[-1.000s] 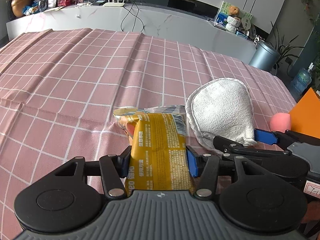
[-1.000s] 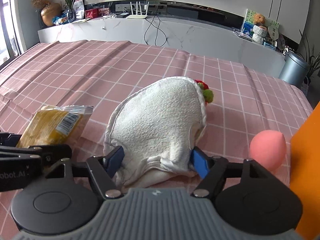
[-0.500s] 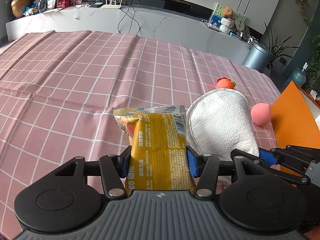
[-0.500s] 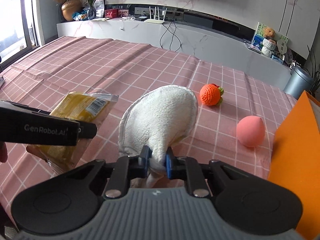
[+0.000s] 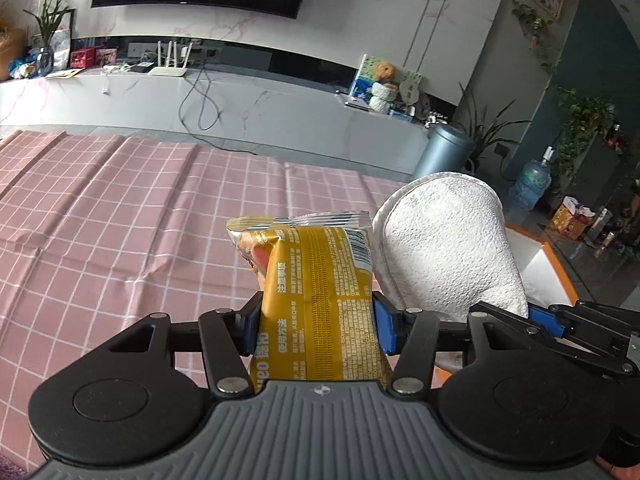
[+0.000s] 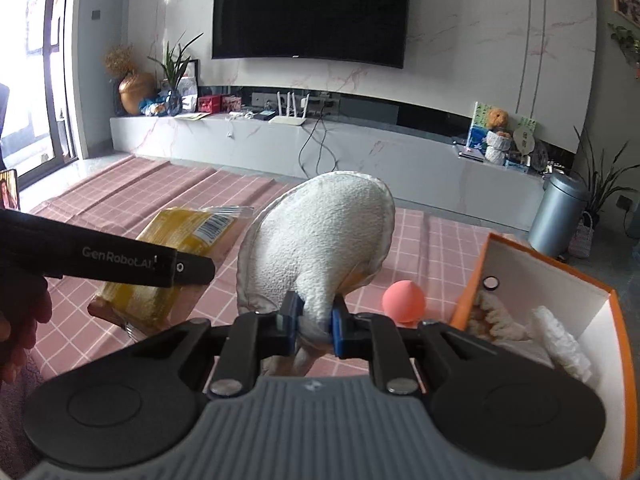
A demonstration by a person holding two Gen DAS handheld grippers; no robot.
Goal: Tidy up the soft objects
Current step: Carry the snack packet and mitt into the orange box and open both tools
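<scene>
My left gripper (image 5: 316,326) is shut on a yellow snack packet (image 5: 316,276), held up above the pink checked tablecloth (image 5: 120,220). To its right hangs a white terry pad (image 5: 444,240), pinched at its lower end by my right gripper (image 6: 314,326), which is shut on it. In the right wrist view the white pad (image 6: 320,232) stands up from the blue pads, and the snack packet (image 6: 172,264) shows at the left behind the left gripper's black arm (image 6: 120,260). A pink sponge ball (image 6: 403,300) lies on the cloth beside an orange box (image 6: 592,312).
The orange box at the right holds several white soft things (image 6: 560,340). A hand (image 6: 20,320) shows at the left edge. Beyond the table stand a grey TV bench (image 6: 320,140), a metal bin (image 6: 558,216) and a water bottle (image 5: 530,188).
Both grippers have risen off the cloth with their loads. The right gripper closed from around the white pad to a tight pinch on it. The orange knitted ball has dropped out of view.
</scene>
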